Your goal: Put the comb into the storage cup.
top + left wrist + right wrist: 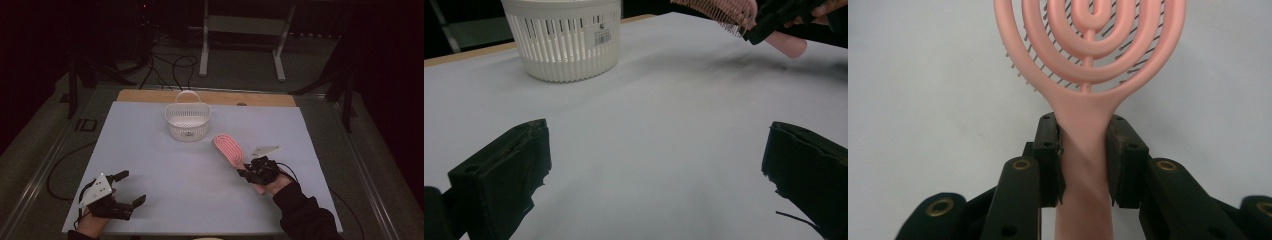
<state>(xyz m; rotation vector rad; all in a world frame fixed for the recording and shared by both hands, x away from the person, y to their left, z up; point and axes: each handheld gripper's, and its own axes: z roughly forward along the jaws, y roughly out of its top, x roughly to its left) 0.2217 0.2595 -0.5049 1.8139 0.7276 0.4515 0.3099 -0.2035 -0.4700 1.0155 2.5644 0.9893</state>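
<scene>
Two grippers are at the table. Right gripper point(250, 171) has its jaws clamped on the handle of the pink hairbrush point(228, 149), which is lifted just to the right of the white basket point(188, 121), head toward it. Left gripper point(131, 187), well in front of the basket, stands wide open and empty. Risk: the handle is smooth and narrows at the neck; tilting could let the hairbrush slide or pivot in the jaws and miss the basket rim.

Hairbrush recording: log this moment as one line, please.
right gripper: shut on pink hairbrush handle, brush off the table | left gripper: open, empty | white basket: upright on white mat, apart from brush
</scene>
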